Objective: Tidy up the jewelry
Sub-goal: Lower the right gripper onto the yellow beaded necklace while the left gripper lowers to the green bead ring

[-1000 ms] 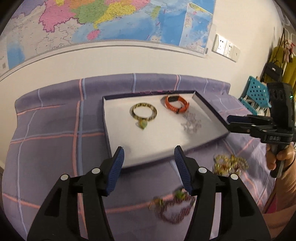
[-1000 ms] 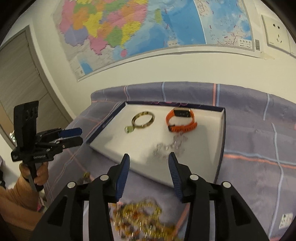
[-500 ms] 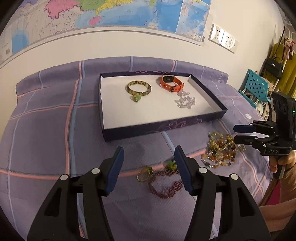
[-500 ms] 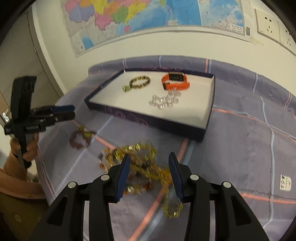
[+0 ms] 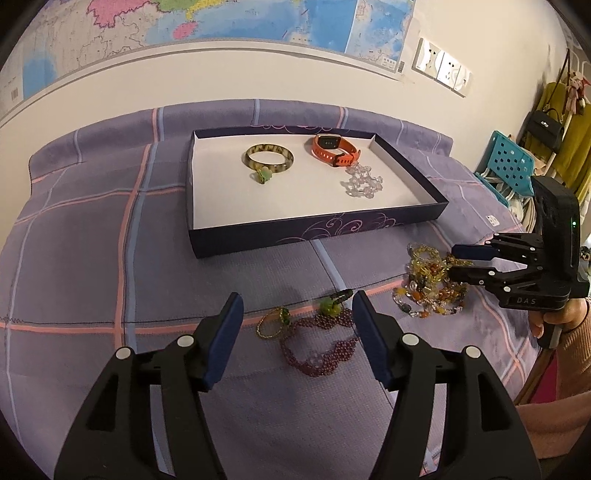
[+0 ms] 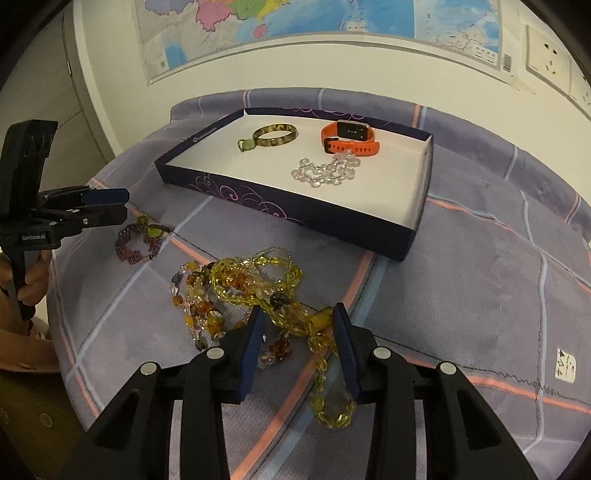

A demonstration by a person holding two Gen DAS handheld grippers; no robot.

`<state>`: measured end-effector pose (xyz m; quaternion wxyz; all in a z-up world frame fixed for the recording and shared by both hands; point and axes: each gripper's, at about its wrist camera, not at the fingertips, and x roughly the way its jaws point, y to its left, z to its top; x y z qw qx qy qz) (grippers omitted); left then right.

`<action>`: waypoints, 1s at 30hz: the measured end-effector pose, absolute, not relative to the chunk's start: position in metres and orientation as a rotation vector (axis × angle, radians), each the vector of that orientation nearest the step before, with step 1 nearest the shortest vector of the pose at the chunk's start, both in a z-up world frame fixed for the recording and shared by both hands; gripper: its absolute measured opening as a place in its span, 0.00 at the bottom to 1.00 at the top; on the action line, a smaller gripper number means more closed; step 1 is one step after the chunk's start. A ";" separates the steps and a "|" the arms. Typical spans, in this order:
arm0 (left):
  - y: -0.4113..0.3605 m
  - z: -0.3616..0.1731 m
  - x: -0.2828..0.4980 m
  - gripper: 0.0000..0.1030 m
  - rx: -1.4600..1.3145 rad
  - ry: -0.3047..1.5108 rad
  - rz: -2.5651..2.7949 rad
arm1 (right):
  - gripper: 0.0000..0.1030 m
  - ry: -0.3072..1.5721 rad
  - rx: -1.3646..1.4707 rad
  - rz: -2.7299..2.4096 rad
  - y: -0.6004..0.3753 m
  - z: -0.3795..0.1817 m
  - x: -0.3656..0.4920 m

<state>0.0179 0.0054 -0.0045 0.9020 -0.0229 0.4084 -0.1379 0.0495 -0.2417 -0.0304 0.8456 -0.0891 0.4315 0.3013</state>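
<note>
A dark blue box lid tray [image 5: 317,232] [image 6: 280,206] holds a green bangle [image 5: 269,158] [image 6: 276,134], an orange watch [image 5: 335,150] [image 6: 349,137] and a clear bead bracelet [image 5: 361,181] [image 6: 325,170]. On the purple cloth lie a purple bead bracelet with green charm [image 5: 319,343] [image 6: 138,240] and a pile of yellow and amber necklaces [image 5: 430,284] [image 6: 255,291]. My left gripper [image 5: 297,325] [image 6: 107,205] is open, just above the purple bracelet. My right gripper [image 6: 298,325] [image 5: 458,262] is open, its jaws straddling the necklace pile.
A wall with a map [image 5: 221,22] and sockets [image 5: 439,66] stands behind the table. A blue basket [image 5: 509,166] and hanging bags [image 5: 554,122] are at the right. A small white label [image 6: 565,363] lies on the cloth.
Both grippers have pulled back from the tray and come down toward the cloth; the left now hovers over the purple bracelet, the right over the yellow necklaces.
</note>
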 end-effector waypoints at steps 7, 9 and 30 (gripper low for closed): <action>0.005 -0.007 0.017 0.59 -0.043 0.850 -0.287 | 0.10 0.919 -0.134 0.685 -0.246 -0.025 0.053; 0.005 -0.008 0.018 0.59 -0.047 0.851 -0.287 | 0.04 0.918 -0.084 0.696 -0.253 -0.020 0.055; -0.017 -0.008 0.009 0.52 0.047 0.841 -0.344 | 0.05 0.919 0.061 0.548 -0.287 -0.027 0.075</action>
